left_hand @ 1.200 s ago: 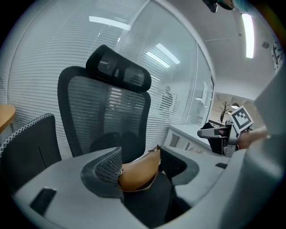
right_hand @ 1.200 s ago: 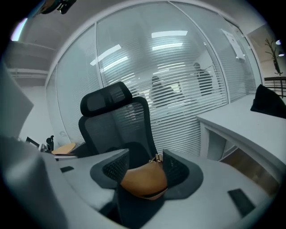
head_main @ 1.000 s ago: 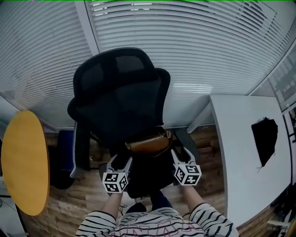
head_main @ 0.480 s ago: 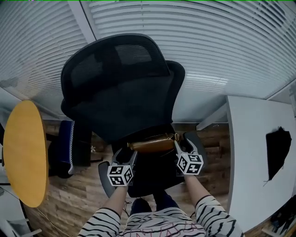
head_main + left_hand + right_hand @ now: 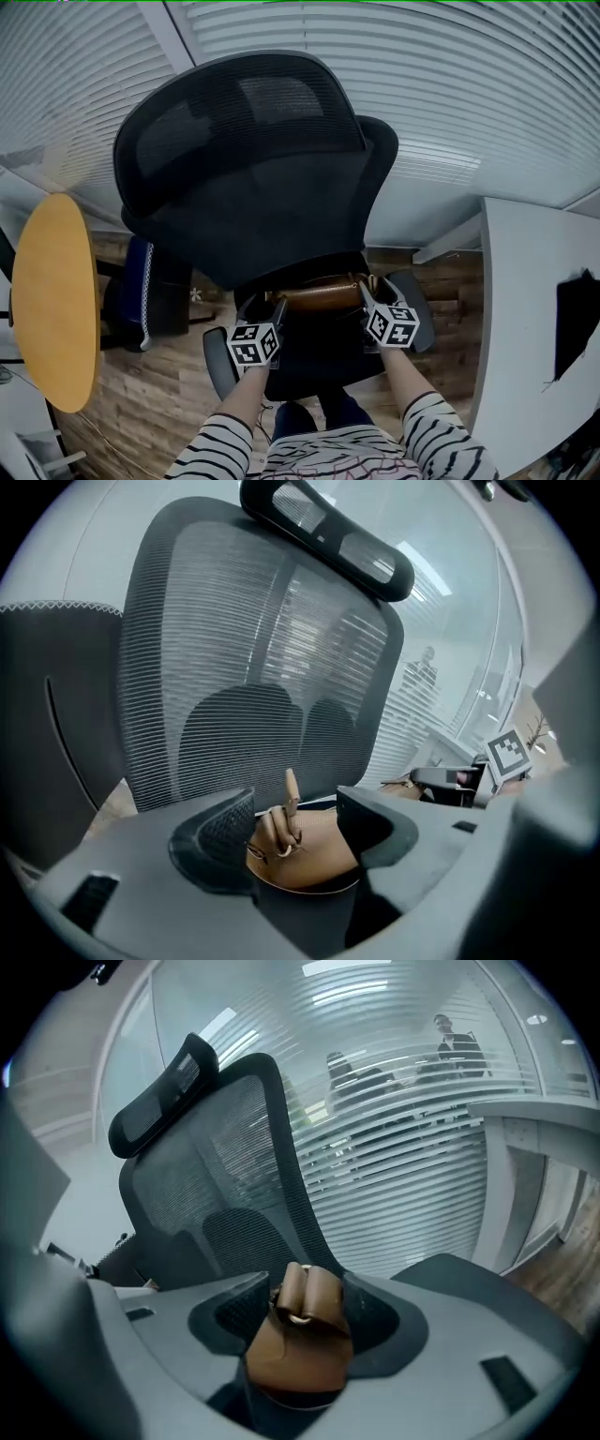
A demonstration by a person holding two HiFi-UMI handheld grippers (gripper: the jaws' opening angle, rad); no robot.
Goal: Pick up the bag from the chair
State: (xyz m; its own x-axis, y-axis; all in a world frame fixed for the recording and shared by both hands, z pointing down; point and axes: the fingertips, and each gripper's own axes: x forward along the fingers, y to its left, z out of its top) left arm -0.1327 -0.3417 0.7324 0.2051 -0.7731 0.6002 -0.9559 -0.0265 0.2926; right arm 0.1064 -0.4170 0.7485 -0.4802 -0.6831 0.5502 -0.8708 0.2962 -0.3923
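In the head view, the black mesh chair (image 5: 253,187) fills more of the frame than a second ago. The brown bag (image 5: 319,296), which then sagged in a curve on the seat, now runs straighter between the left gripper (image 5: 272,311) and the right gripper (image 5: 366,292), one at each end. It sits low against the backrest, and I cannot tell whether it has left the seat. In the left gripper view, the fingers (image 5: 220,832) stand moderately apart. The bag's strap end and ring fill the gap and press against both pads, so that end looks held. In the right gripper view, the fingers (image 5: 375,1321) are closed on the folded strap loop at the bag's other end. With both ends gripped and the slack gone, the grasp seems made, and lifting the bag clear of the chair is what remains.
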